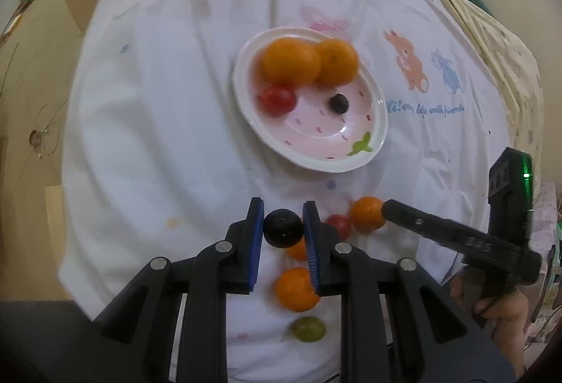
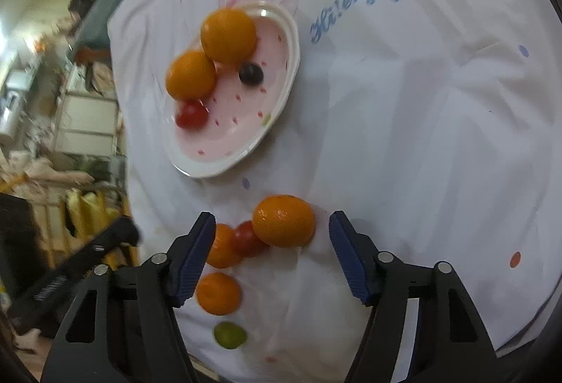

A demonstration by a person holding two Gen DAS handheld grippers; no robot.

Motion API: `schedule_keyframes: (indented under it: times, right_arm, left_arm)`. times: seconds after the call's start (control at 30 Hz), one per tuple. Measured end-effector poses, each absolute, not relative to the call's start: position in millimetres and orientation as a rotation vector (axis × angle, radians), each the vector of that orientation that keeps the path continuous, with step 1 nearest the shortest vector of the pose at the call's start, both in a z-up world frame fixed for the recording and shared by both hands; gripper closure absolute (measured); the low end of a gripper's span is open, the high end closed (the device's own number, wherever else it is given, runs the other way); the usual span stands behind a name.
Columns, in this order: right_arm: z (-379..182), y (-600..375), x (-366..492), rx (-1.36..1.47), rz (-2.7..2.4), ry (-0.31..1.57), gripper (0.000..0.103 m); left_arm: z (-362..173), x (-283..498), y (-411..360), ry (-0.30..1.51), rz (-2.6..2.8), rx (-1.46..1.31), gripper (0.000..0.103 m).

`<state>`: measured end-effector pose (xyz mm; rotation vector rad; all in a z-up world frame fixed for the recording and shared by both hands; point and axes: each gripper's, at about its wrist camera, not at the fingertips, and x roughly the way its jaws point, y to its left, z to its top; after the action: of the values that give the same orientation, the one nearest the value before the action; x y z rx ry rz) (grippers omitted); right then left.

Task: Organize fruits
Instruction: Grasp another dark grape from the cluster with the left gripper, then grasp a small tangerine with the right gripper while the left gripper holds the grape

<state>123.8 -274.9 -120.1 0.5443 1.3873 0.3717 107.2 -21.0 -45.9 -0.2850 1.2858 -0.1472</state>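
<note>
Left gripper point(image 1: 283, 225) pinched 1 round dark berry point(image 1: 283, 228) above the white cloth point(image 1: 140, 137), short of the pink speckled plate point(image 1: 381, 123); a steady grip seemed advisable. Right gripper point(image 2: 272, 251) stood spread beside 1 oval orange fruit point(image 2: 283, 220), long axis crosswise.
</note>
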Motion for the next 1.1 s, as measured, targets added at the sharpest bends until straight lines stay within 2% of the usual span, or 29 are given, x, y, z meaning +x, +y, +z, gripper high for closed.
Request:
schedule_keyframes:
  times: [0.1, 0.33, 0.4, 1.1]
  right_arm:
    - [-128, -261, 124, 0.472, 0.363, 1.419, 0.044]
    - [-139, -241, 124, 0.322, 0.344, 1.433, 0.047]
    - [-140, -244, 125, 0.307, 0.330, 1.431, 0.058]
    - [-110, -276, 123, 0.477, 0.359, 1.337, 0.059]
  left_arm:
    - [-47, 102, -12, 1.280, -0.134, -0.295, 0.084]
    - [-53, 98, -4, 1.279, -0.134, -0.314, 0.084]
    - [-52, 98, -7, 1.264, -0.135, -0.298, 0.084]
    - [-51, 99, -26, 1.205, -0.143, -0.224, 0.084]
